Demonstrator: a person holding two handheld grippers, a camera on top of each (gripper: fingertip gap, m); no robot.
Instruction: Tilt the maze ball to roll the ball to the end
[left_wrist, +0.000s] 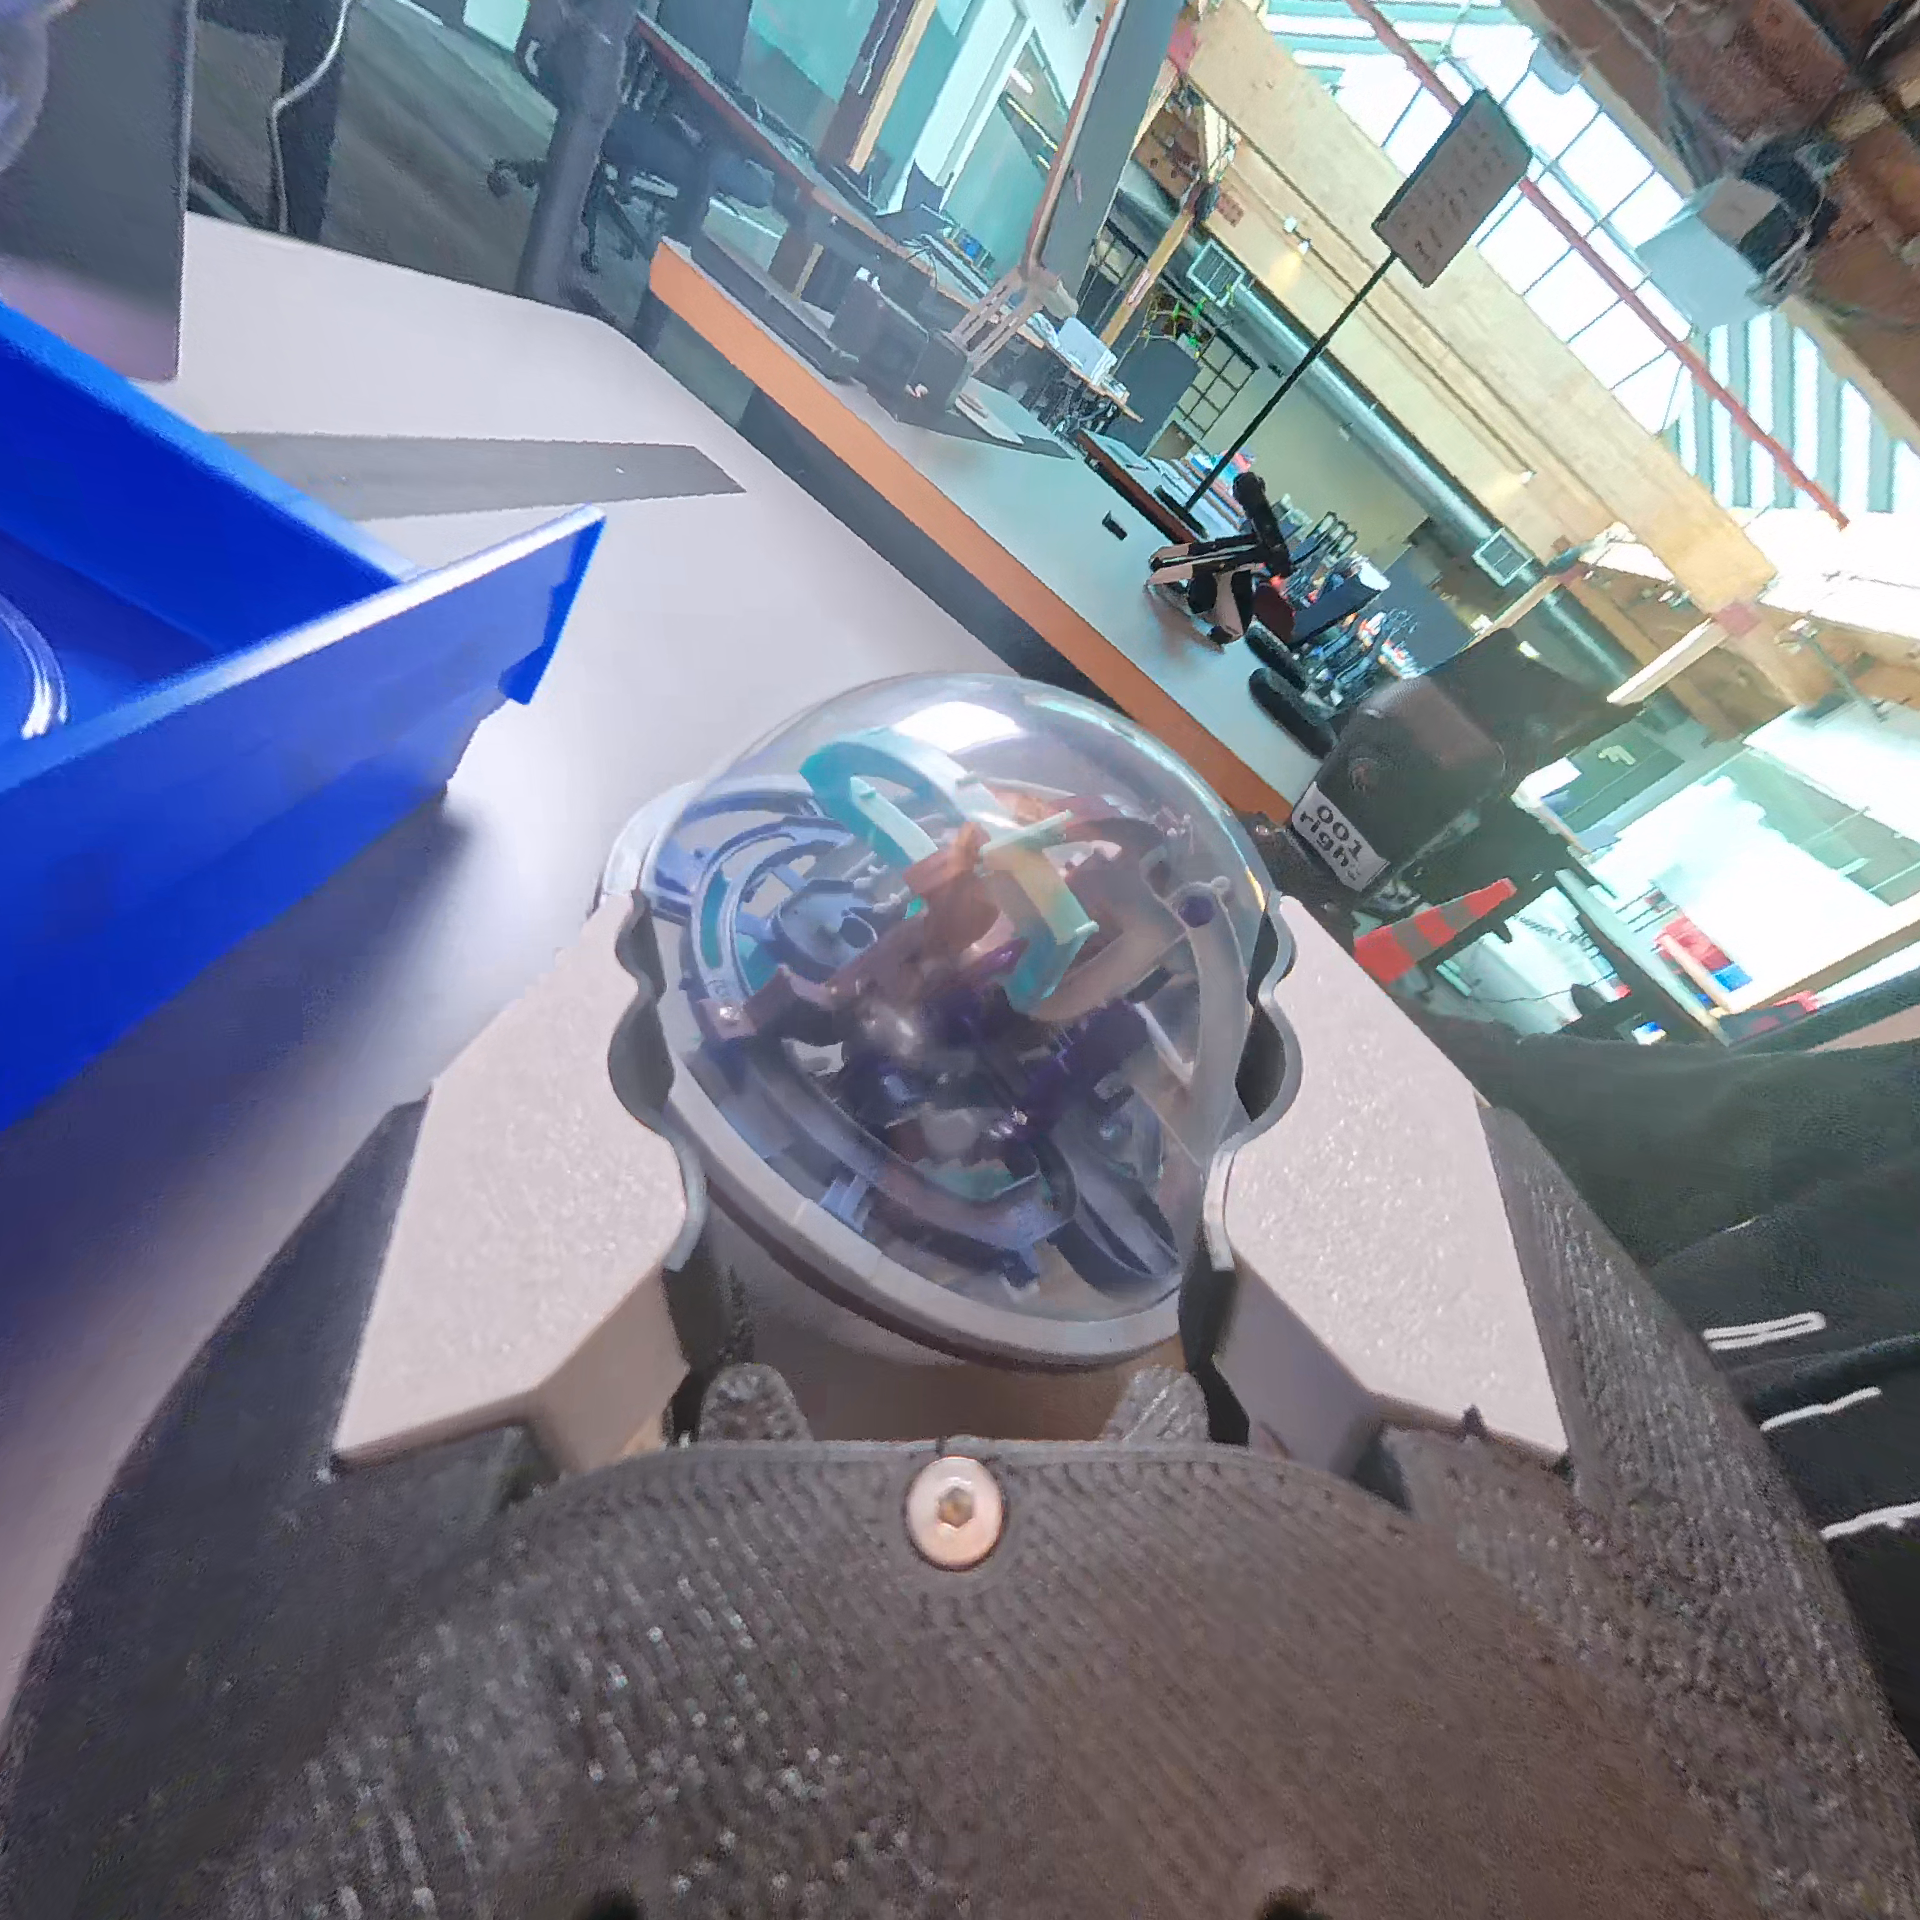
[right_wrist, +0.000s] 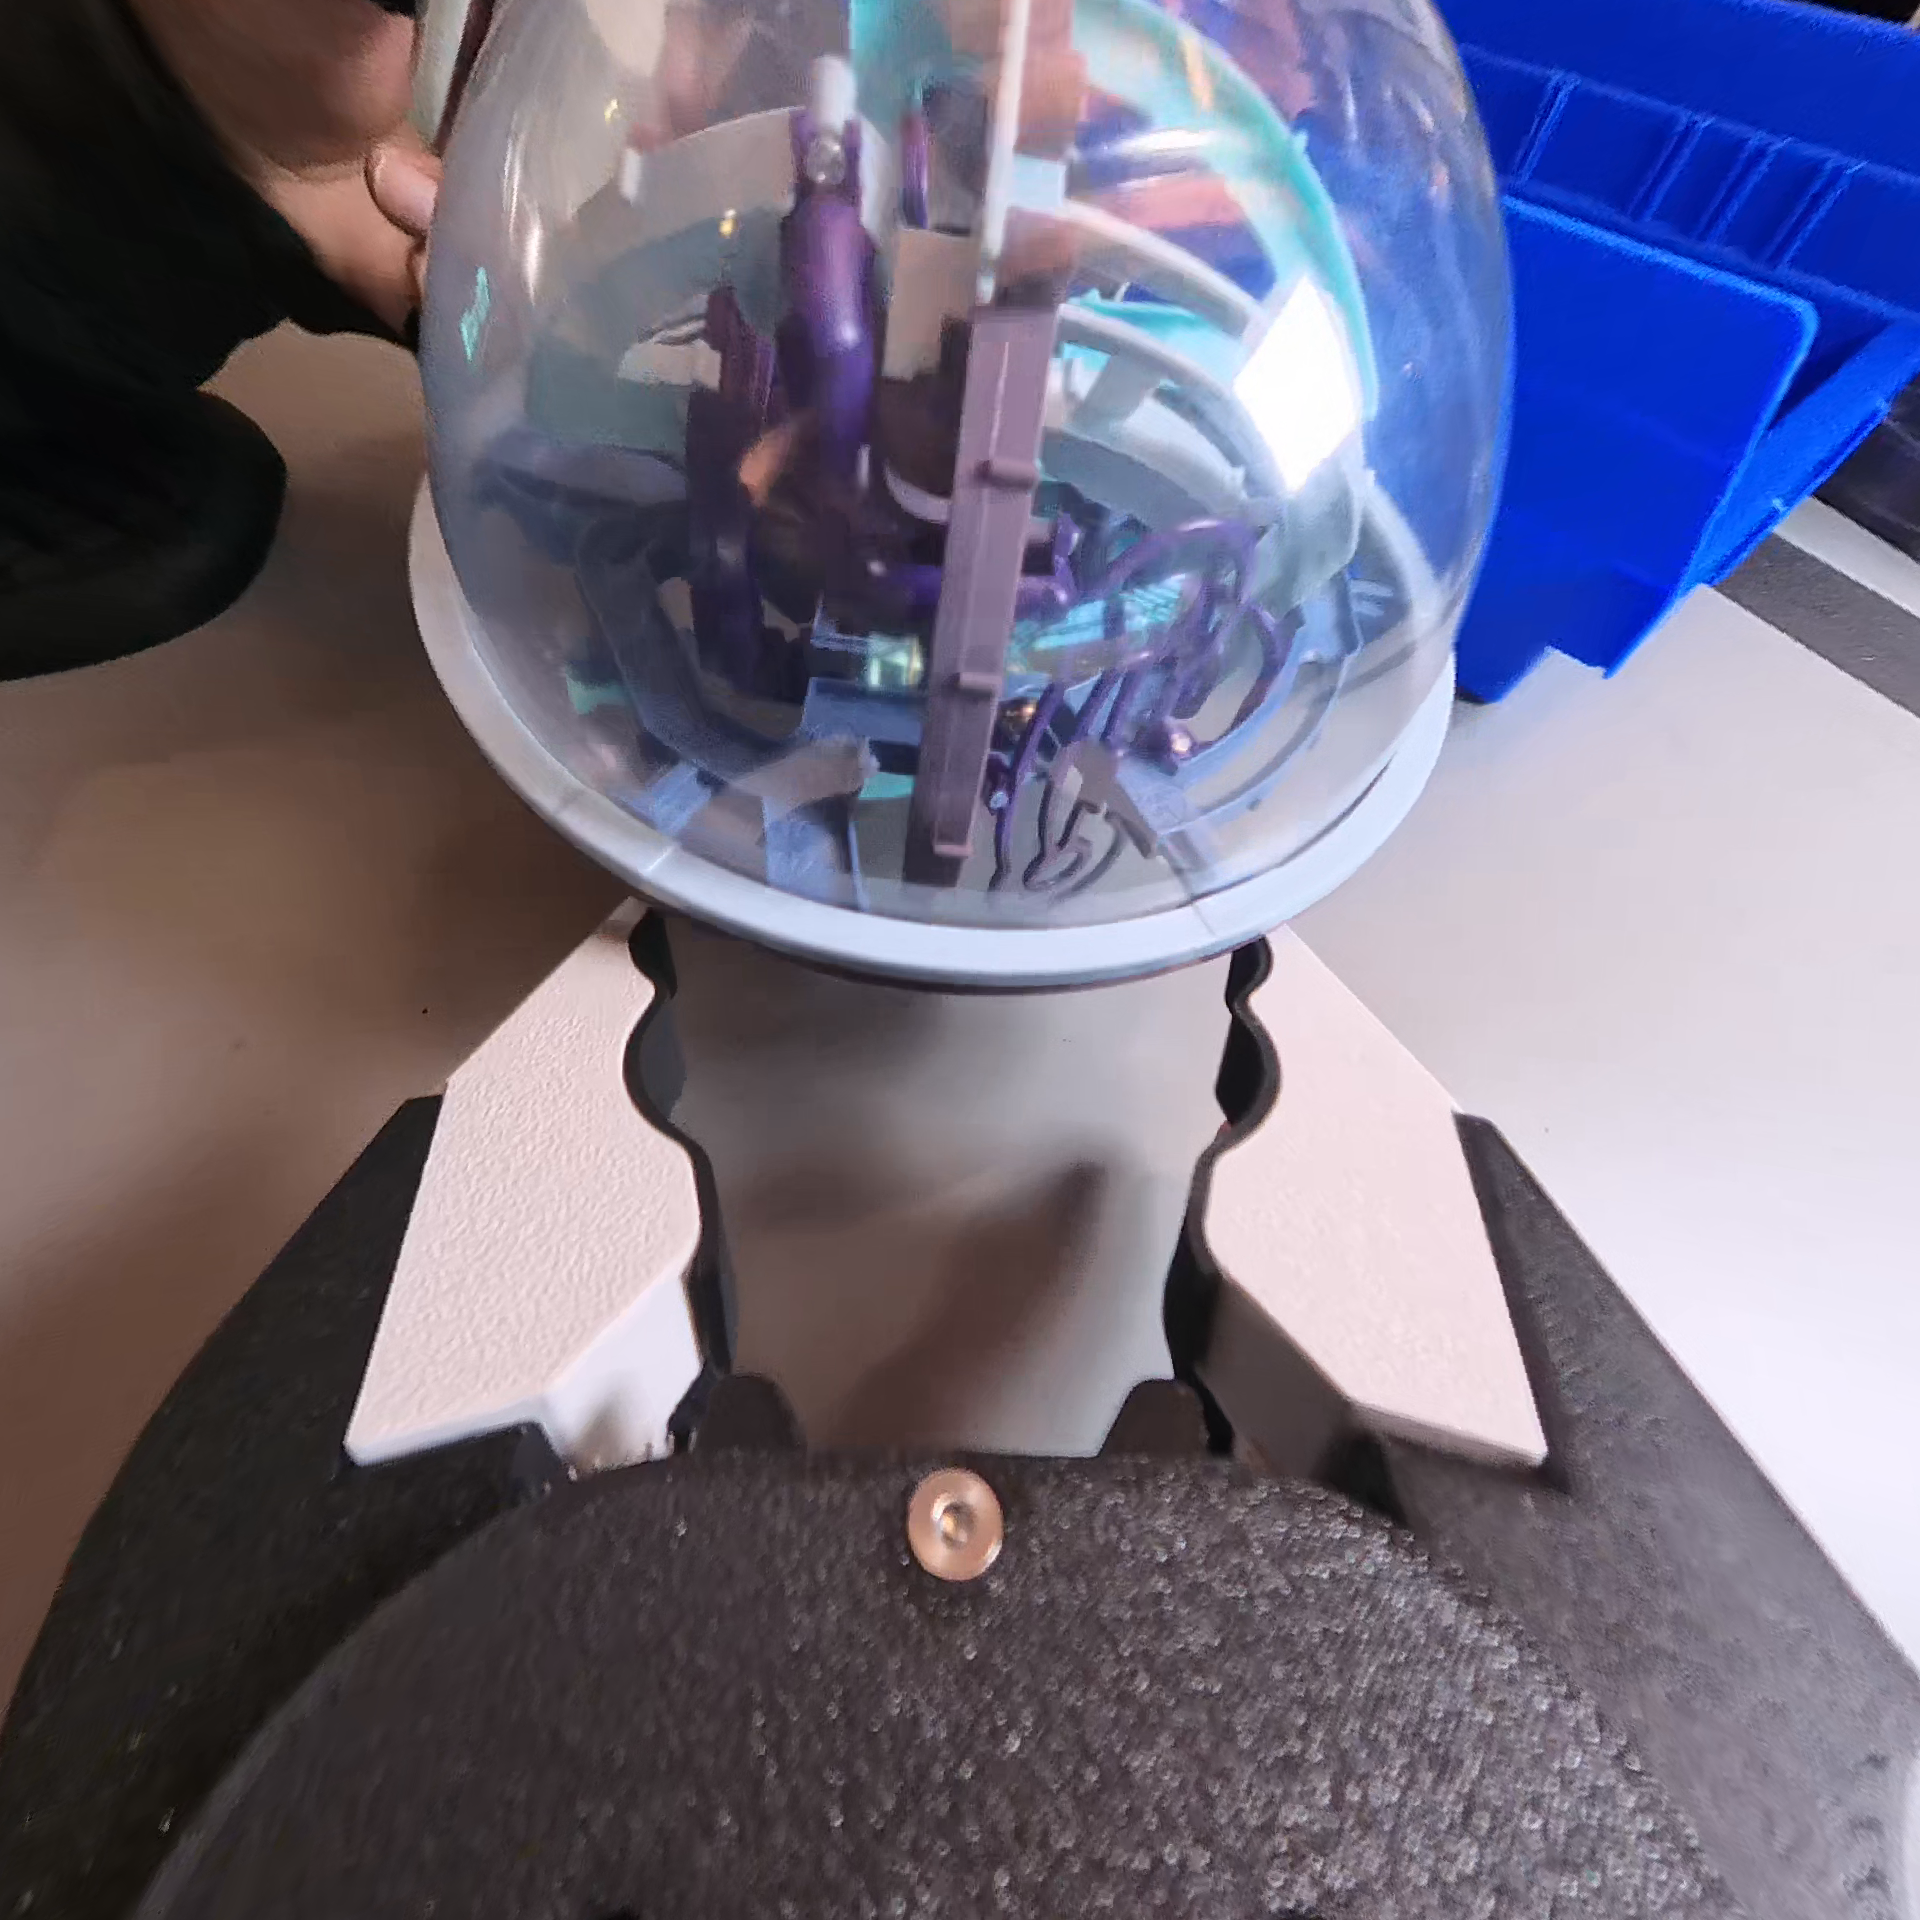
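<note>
Progress is partial: we clamp the maze ball between widely spread left gripper pads above the counter, right gripper open beneath, ball's position unreadable.

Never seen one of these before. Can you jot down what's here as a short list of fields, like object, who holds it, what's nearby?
Object: clear maze ball with coloured tracks inside
Left gripper: fingers hug the ball's sides
Right gripper: fingers spread, tips just under the ball's grey rim
Nearby: blue bin on pale table
Person: hand behind the ball
</note>
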